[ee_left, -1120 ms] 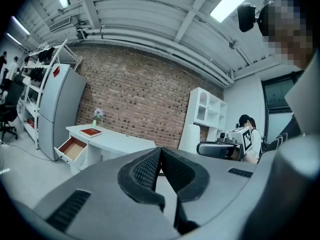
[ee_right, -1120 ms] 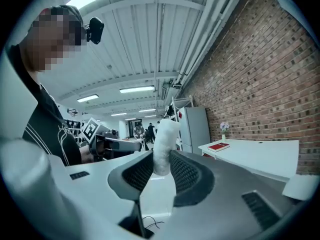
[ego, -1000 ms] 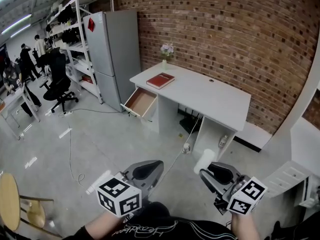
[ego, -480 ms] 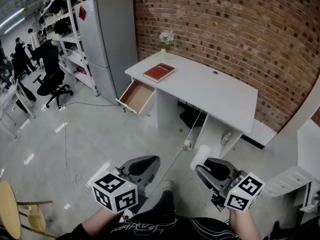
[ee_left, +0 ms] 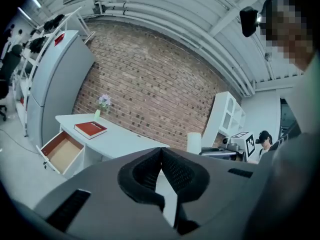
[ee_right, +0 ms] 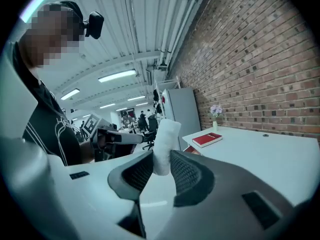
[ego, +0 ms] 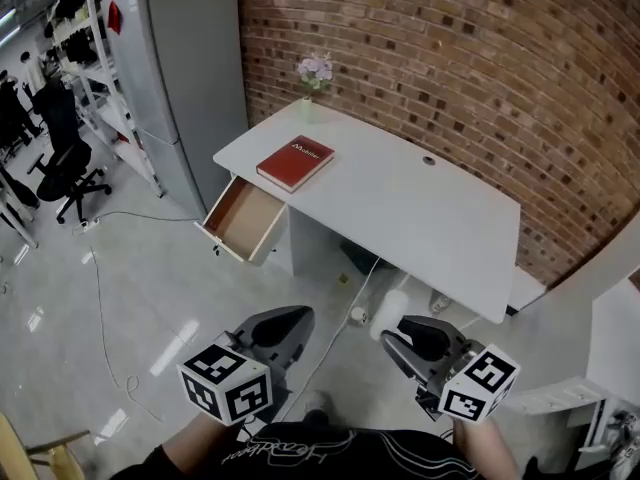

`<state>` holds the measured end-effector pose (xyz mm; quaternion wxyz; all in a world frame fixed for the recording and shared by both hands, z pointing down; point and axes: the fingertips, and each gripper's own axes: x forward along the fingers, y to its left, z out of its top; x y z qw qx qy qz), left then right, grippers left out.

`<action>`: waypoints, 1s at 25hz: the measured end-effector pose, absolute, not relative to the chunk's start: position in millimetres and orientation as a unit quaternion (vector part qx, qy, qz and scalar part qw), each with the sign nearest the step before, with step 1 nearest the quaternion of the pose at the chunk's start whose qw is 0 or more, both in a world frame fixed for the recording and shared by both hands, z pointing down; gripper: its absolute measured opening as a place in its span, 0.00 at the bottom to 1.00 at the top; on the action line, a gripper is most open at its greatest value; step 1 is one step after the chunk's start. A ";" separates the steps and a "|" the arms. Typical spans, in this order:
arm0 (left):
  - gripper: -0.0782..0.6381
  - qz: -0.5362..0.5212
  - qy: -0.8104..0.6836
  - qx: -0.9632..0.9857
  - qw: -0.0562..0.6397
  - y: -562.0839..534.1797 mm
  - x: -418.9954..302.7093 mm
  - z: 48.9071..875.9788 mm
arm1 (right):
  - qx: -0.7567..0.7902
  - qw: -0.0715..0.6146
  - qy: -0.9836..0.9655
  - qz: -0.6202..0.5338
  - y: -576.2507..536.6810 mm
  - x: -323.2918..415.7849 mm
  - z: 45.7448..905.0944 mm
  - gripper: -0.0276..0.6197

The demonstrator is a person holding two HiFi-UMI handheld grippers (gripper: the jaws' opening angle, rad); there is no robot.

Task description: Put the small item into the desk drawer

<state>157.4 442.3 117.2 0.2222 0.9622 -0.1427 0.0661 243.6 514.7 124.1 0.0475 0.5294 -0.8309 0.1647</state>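
Noted right claw [ego: 402,335] clamped on fuzzy white cylinder [ee_right: 164,136]; left claw [ee_left: 161,154] closed, empty. Found drawer [ego: 243,218] open, wood-lined.

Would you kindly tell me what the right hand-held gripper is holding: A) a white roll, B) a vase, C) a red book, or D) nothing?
A: the right gripper view shows the right hand-held gripper closed on a white roll that sticks up from between its jaws.
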 end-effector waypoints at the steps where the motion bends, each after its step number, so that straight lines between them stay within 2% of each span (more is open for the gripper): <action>1: 0.14 0.067 -0.146 0.961 0.226 419.5 163.4 120.6 | 0.528 0.055 -0.831 0.166 491.8 249.7 125.4 0.23; 10: 0.14 0.058 -0.185 0.947 0.257 289.8 169.7 143.7 | 0.497 0.087 -0.845 0.177 350.0 256.8 141.5 0.23; 25: 0.14 0.042 -0.317 0.912 0.256 184.8 82.6 147.3 | 0.382 0.094 -0.905 0.161 202.4 177.4 142.7 0.23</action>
